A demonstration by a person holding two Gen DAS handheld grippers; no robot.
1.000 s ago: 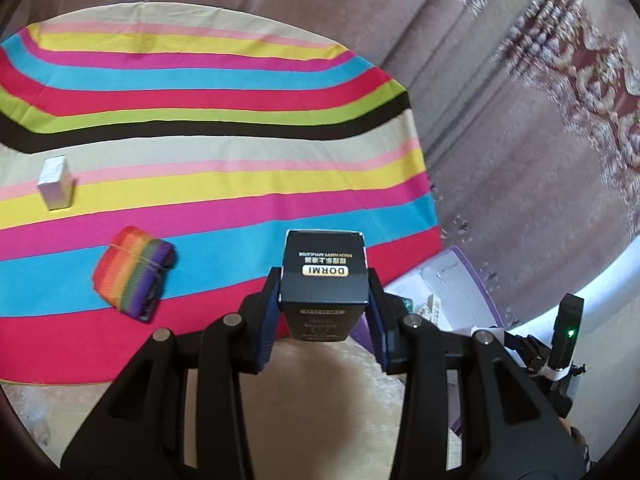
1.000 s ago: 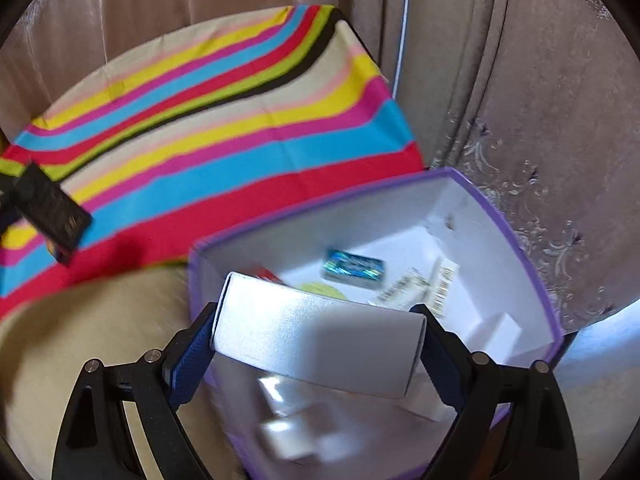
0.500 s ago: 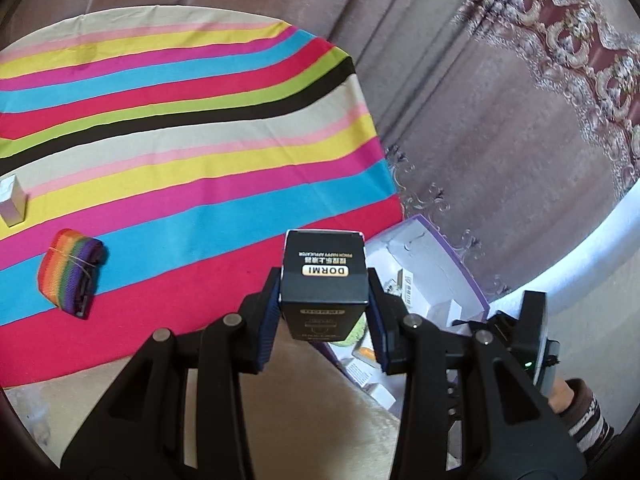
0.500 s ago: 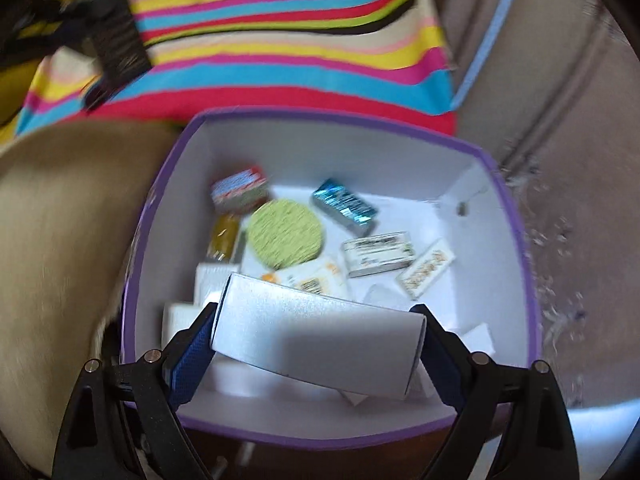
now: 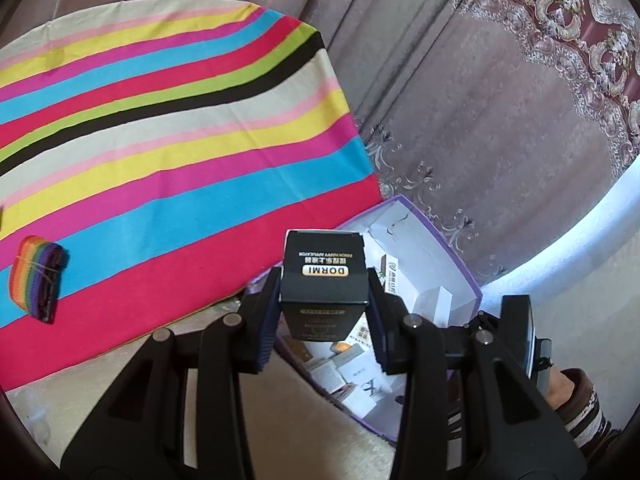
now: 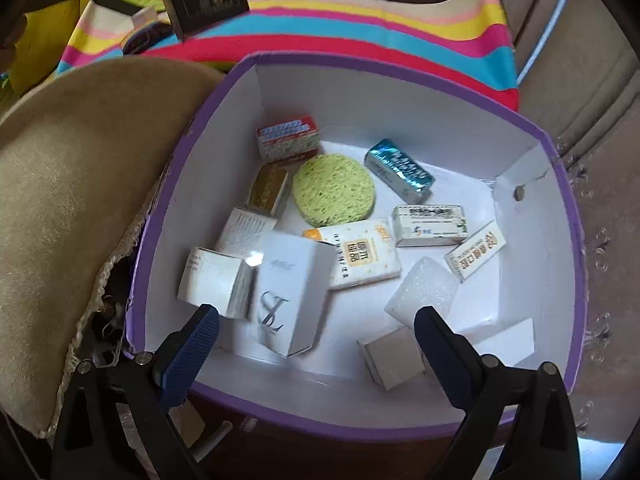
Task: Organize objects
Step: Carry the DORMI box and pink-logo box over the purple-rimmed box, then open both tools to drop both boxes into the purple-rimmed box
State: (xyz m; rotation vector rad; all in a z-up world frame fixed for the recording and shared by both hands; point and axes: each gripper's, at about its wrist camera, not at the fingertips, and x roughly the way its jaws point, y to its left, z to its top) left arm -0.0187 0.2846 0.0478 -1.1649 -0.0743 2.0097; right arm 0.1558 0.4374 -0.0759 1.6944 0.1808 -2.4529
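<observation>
- Now the step in hand looks like dropping small packages into the purple bin (image 6: 400,76), one gripper after the other.
- Right gripper (image 6: 316,328) hangs over the bin's near edge, pointing steeply down, its jaws just opened to wide and nothing between them; the silver-white carton (image 6: 288,292) it was carrying a moment ago lies loose in the bin, below and clear of the blue pads (image 6: 192,344).
- That carton rests tilted against other small white boxes at the near left of the bin floor, long axis running near to far, printed face up.
- Left gripper (image 5: 324,292) is clamped on the black box (image 5: 323,276), fingers narrow, pads on its two side faces.
- Black box stands on end in the grip, long axis along the fingers and angled down and away; the DORMI face reads upside down toward the camera (so its top points back at the hand).
- Seen from the left wrist, the box is over the bin's near left rim (image 5: 432,232), not yet plainly above the open floor.
- Next move, I judge: the right gripper clears out, the left carries on to the right over the bin's middle, lowers, then opens.
- Still out on the striped cloth (image 5: 160,140): a rainbow roll (image 5: 38,276), far left, well apart from the bin.
- Bin floor is already crowded (green sponge (image 6: 334,190), blue packet (image 6: 400,170)), so a free spot near the far wall may suit best.
</observation>
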